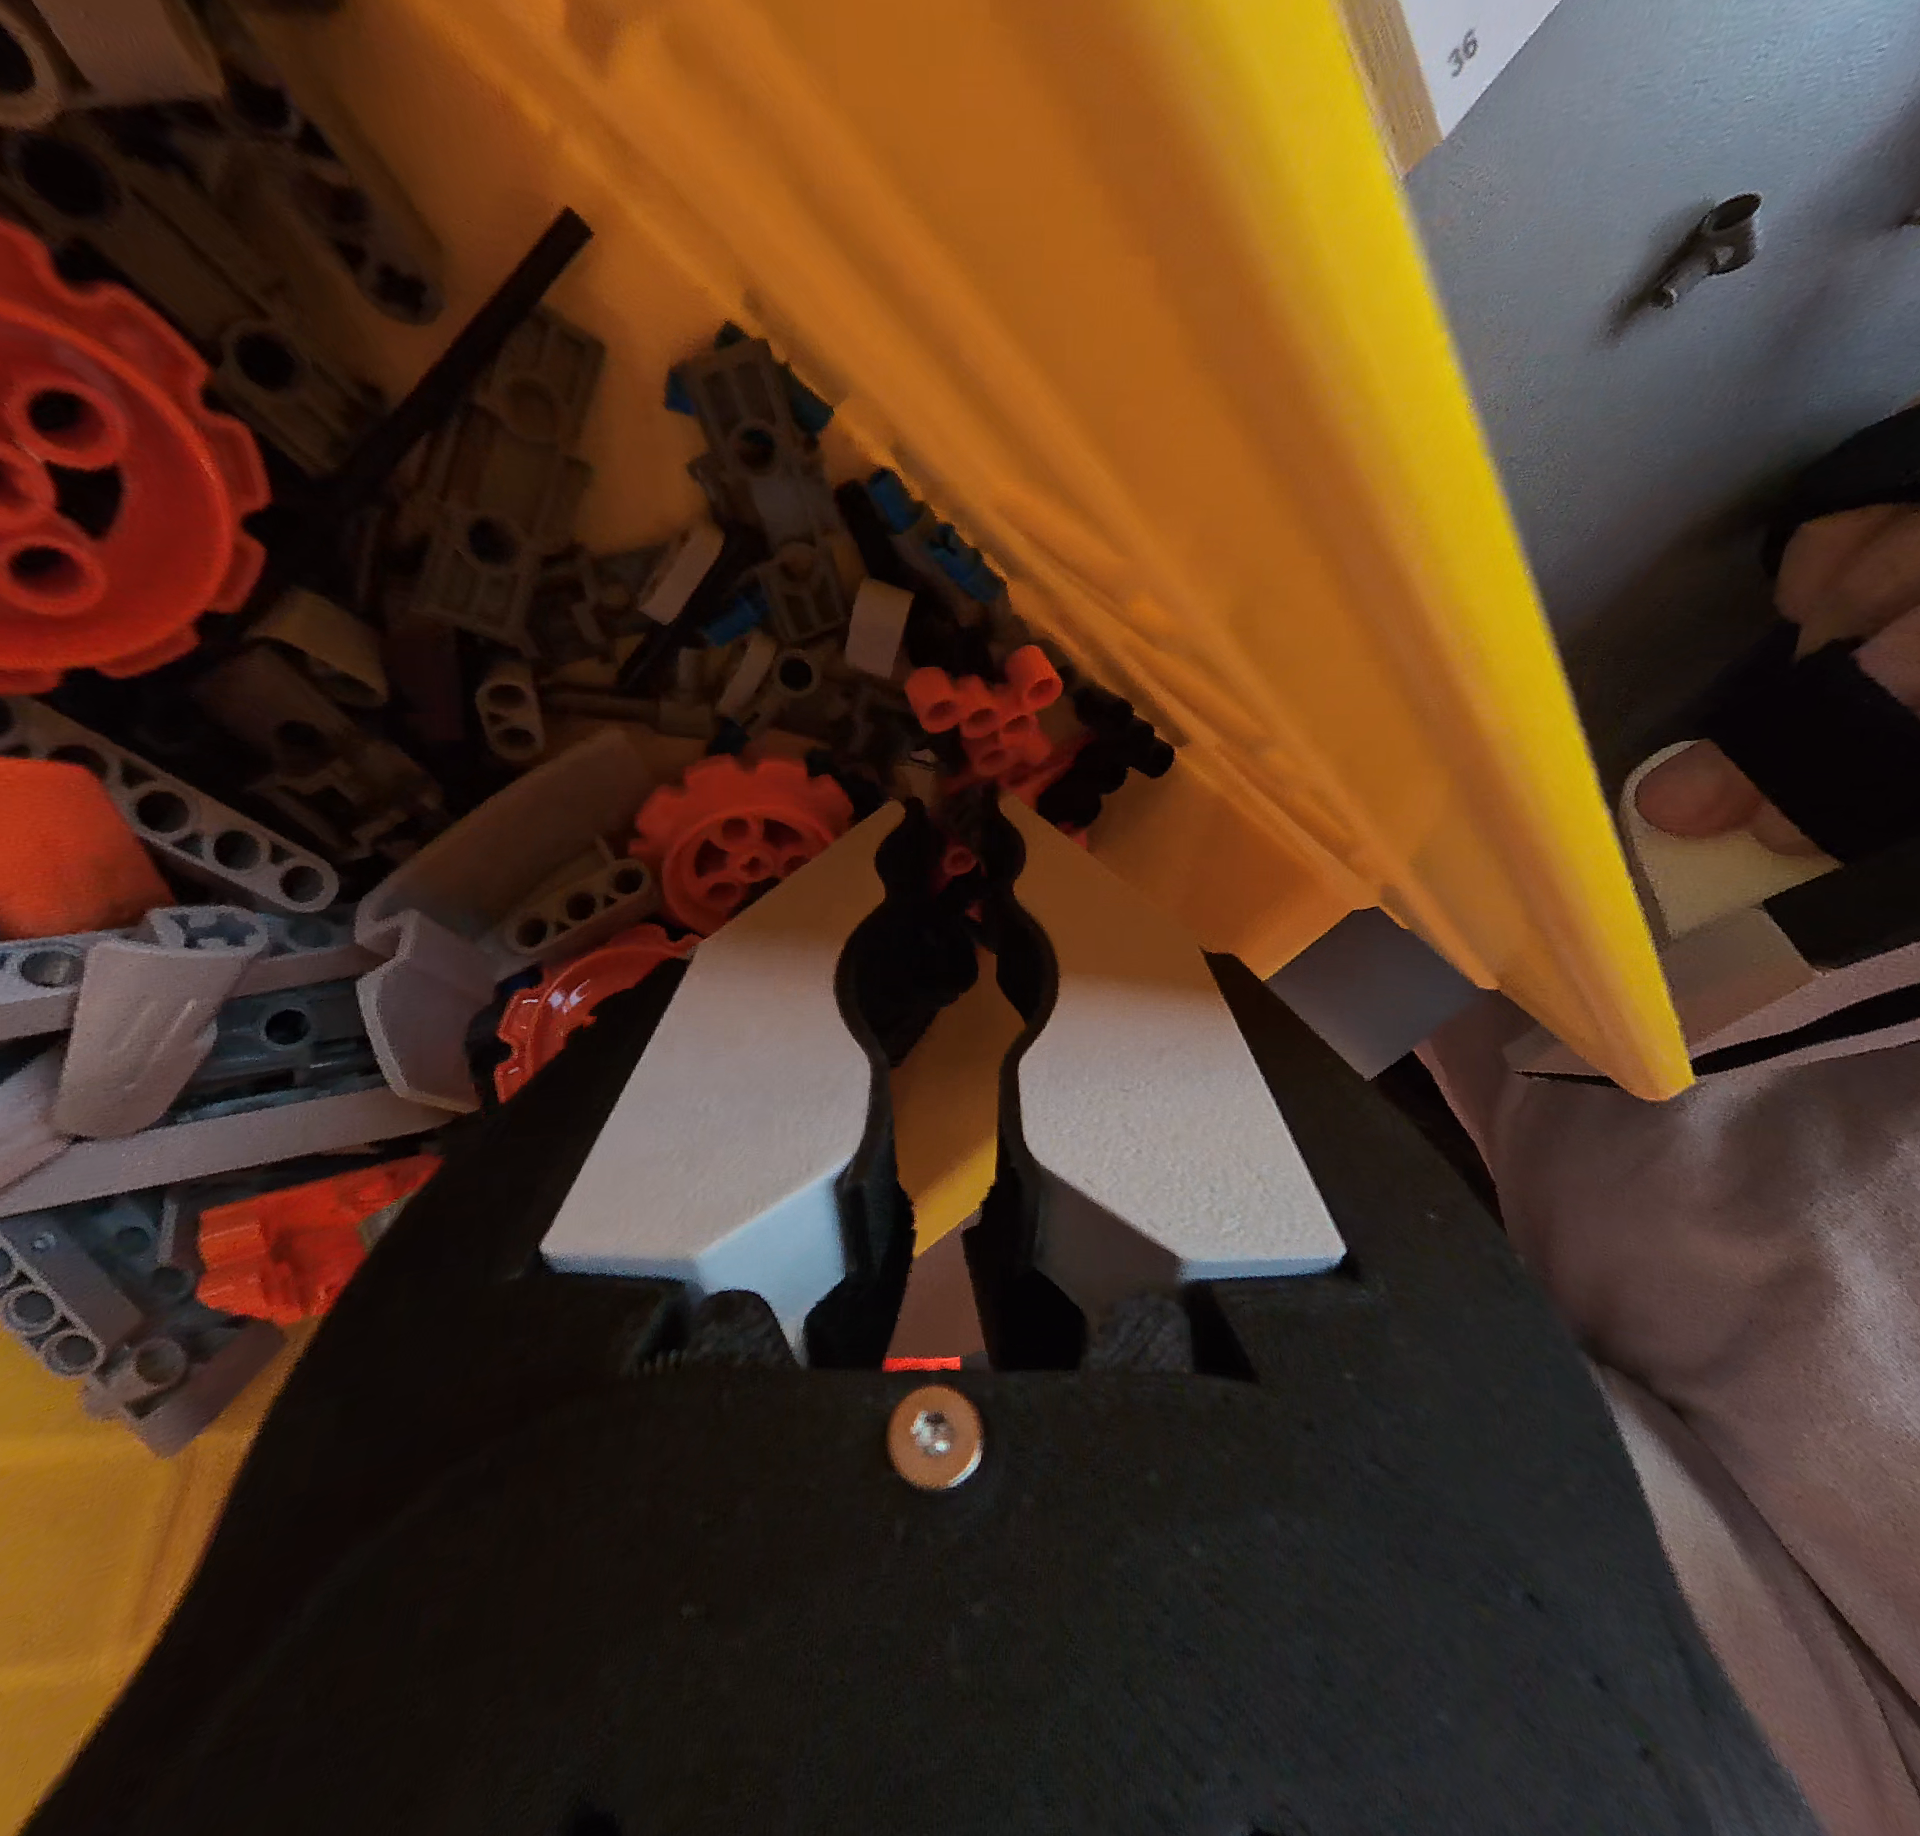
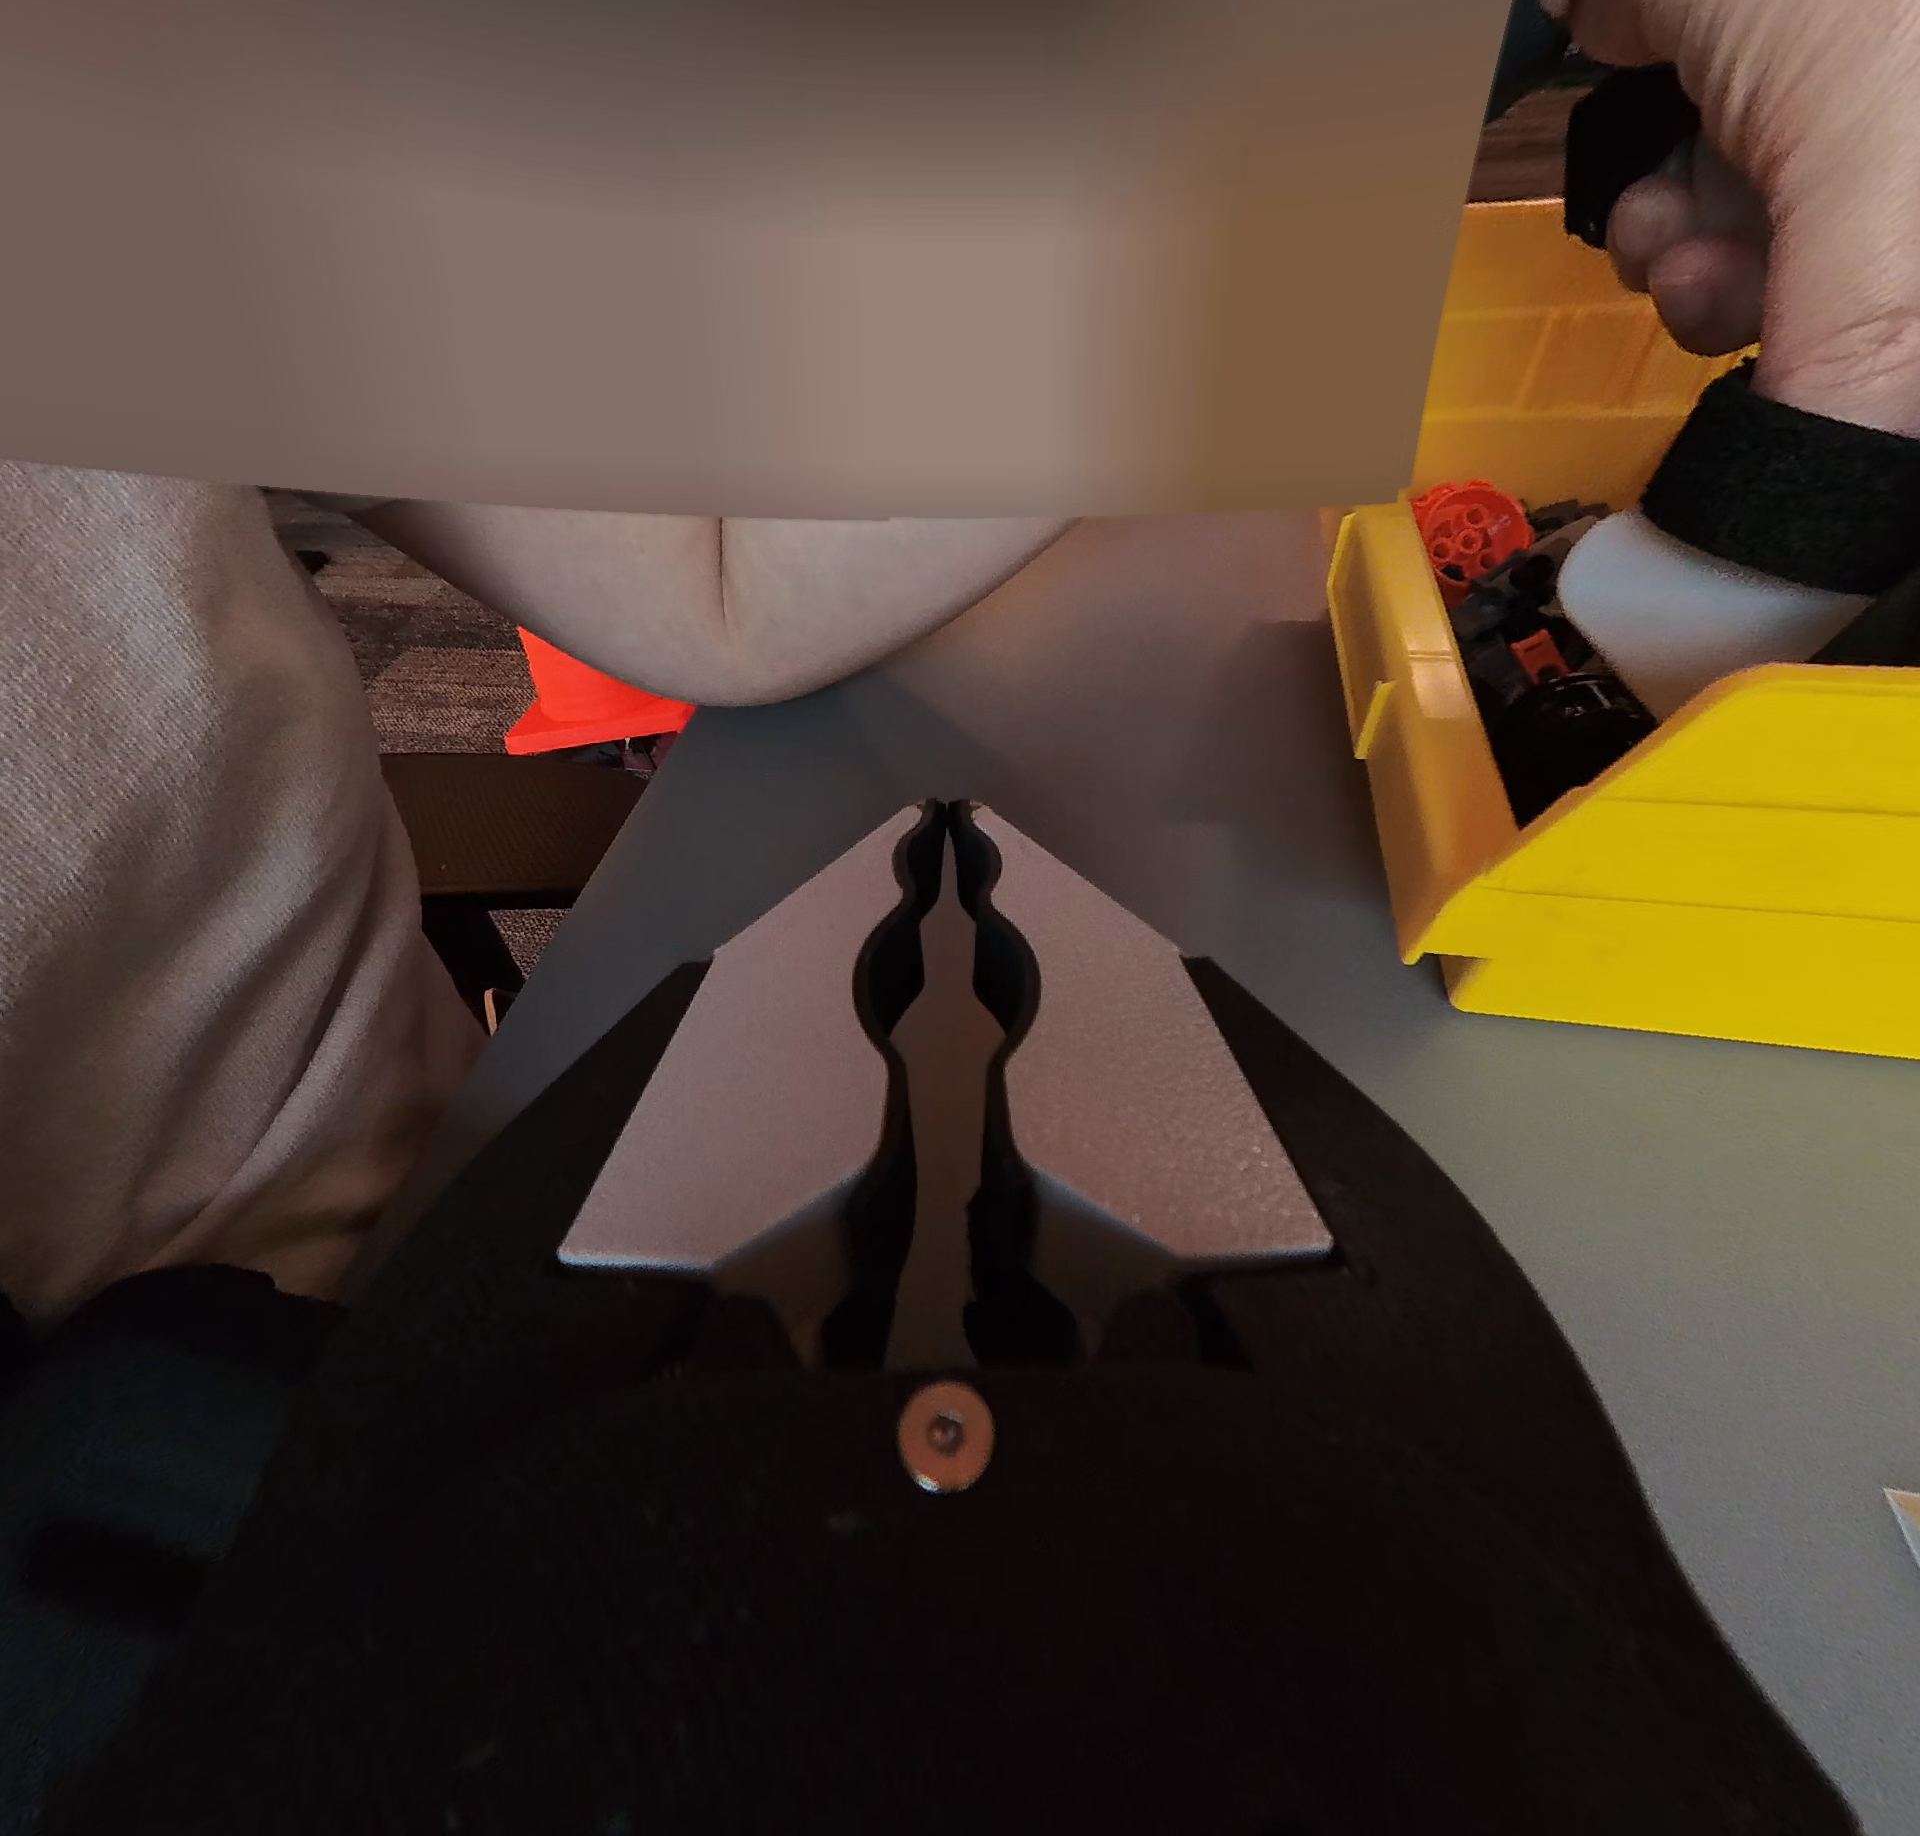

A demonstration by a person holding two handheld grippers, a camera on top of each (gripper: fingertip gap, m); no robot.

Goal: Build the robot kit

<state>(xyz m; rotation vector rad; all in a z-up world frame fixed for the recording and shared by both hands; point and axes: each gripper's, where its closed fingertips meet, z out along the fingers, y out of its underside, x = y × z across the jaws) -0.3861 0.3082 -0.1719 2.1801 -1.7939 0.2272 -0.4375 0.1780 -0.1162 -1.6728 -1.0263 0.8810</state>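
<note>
My left gripper (image 1: 954,815) reaches into a yellow bin (image 1: 1091,384) heaped with plastic building parts. Its jaws are almost together, closed on a small black piece (image 1: 925,945) with a red bit at the tips. A small orange gear (image 1: 727,841) and an orange connector (image 1: 982,711) lie just beyond the tips. A large orange gear (image 1: 94,477) is at the left. My right gripper (image 2: 945,812) is shut and empty over the grey table (image 2: 1558,1215), near its edge. In the right wrist view the bin (image 2: 1683,851) stands to the right, with a hand (image 2: 1766,176) and the left gripper in it.
Grey beams (image 1: 223,841) and curved grey panels (image 1: 416,965) fill the bin's left side. A small grey part (image 1: 1709,248) lies on the table outside the bin. A person in a beige top (image 2: 156,903) sits beyond the table edge. An orange cone (image 2: 592,695) stands on the floor. Left tips to right tips: about 15 cm. The large orange gear (image 1: 94,477) lies around 11 cm away from my left fingertips.
</note>
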